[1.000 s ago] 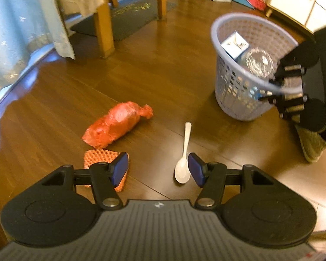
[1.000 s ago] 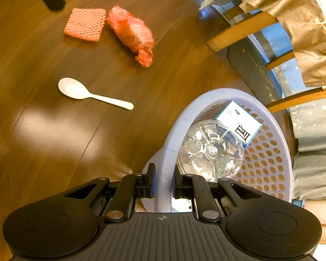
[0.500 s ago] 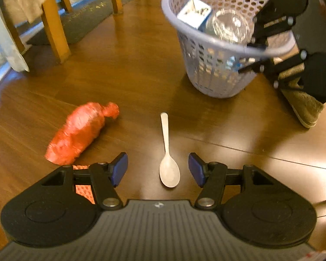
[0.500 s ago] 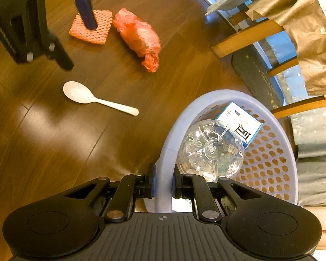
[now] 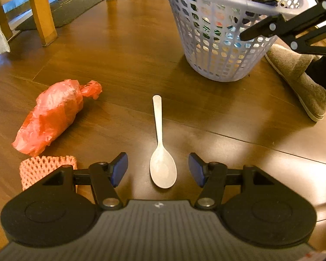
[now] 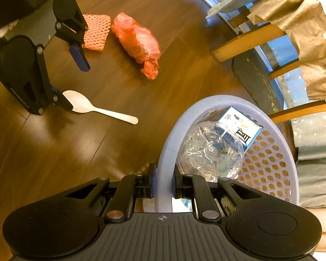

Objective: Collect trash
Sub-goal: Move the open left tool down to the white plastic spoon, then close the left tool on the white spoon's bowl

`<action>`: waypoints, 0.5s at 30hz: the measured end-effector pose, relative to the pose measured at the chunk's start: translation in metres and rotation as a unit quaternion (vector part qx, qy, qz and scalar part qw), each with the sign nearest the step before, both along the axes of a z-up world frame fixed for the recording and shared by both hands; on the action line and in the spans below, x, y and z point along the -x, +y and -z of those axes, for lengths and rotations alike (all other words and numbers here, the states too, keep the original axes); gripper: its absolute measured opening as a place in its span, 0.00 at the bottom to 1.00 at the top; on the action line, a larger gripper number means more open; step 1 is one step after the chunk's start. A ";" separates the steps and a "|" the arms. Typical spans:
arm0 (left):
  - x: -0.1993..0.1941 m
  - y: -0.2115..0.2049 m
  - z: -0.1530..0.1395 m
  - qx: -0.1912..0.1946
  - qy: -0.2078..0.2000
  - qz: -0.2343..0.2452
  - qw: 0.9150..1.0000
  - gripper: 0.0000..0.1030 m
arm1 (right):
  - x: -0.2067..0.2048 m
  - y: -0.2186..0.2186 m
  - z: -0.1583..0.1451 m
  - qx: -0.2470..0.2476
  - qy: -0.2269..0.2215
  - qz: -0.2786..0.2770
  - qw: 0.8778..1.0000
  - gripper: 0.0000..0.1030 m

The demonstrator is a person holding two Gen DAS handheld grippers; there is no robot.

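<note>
Plastic, light and stiff: my left tongs (image 5: 158, 169) hang released astride the white spoon (image 5: 162, 150) on the floor; I'd pinch its bowl edges. At 2 o'clock, right tongs (image 6: 163, 183) clench the basket (image 6: 271, 158) rim

Dark wooden floor (image 5: 123, 50) under warm light

Glossy planks carry bright glare patches. Wooden chair legs (image 5: 40, 15) stand on a dark mat (image 5: 76, 6); a tan cloth (image 6: 308, 32) hangs over the chair beside pale blue curtains (image 6: 315, 130).

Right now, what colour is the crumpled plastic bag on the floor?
Red-orange crumpled plastic bag, clearest in the left wrist view.
</note>
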State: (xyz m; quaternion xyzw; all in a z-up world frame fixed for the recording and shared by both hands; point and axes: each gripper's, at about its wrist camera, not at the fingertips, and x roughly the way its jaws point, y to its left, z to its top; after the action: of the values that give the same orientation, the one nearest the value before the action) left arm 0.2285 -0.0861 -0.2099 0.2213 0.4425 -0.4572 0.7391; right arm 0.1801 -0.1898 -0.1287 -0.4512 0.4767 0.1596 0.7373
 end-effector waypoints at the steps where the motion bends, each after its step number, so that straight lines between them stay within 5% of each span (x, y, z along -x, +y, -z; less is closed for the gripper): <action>1: 0.000 0.000 0.001 0.000 0.001 0.001 1.000 0.55 | 0.000 0.001 0.000 0.000 0.001 -0.001 1.000 0.10; 15: 0.003 0.002 0.024 -0.008 0.008 -0.008 1.000 0.55 | 0.002 0.005 0.004 0.004 0.006 -0.009 1.000 0.10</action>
State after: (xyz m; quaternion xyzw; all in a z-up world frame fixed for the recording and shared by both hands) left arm 0.2258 -0.0836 -0.2339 0.2200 0.4542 -0.4490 0.7374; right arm 0.1780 -0.1844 -0.1325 -0.4574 0.4776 0.1670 0.7313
